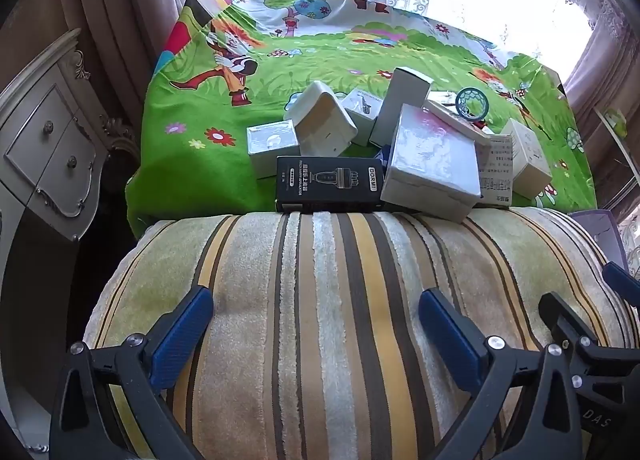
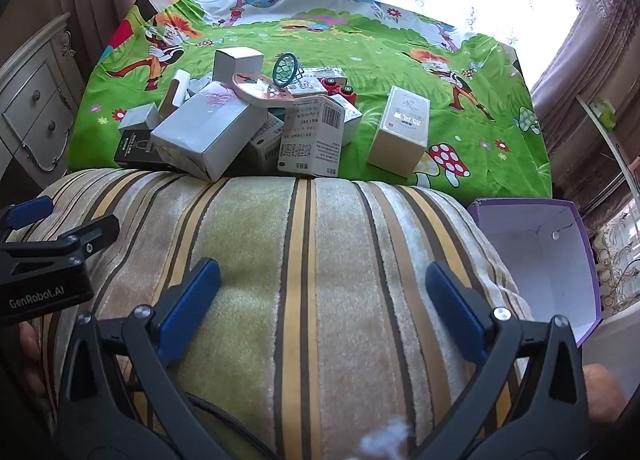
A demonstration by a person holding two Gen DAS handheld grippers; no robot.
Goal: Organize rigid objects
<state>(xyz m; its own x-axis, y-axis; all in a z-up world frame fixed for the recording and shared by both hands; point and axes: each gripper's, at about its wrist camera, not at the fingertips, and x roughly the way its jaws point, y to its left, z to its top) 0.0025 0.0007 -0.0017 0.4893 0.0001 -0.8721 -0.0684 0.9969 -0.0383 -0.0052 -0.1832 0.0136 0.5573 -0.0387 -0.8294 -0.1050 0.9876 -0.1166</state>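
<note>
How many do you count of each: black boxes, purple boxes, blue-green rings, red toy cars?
Black box: 1
Purple box: 1
Blue-green ring: 1
Red toy car: 1
Total: 4

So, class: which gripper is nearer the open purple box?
Right. The right gripper hovers open over the striped cushion just left of the purple box; the left gripper sits farther left, beyond the right one.
</note>
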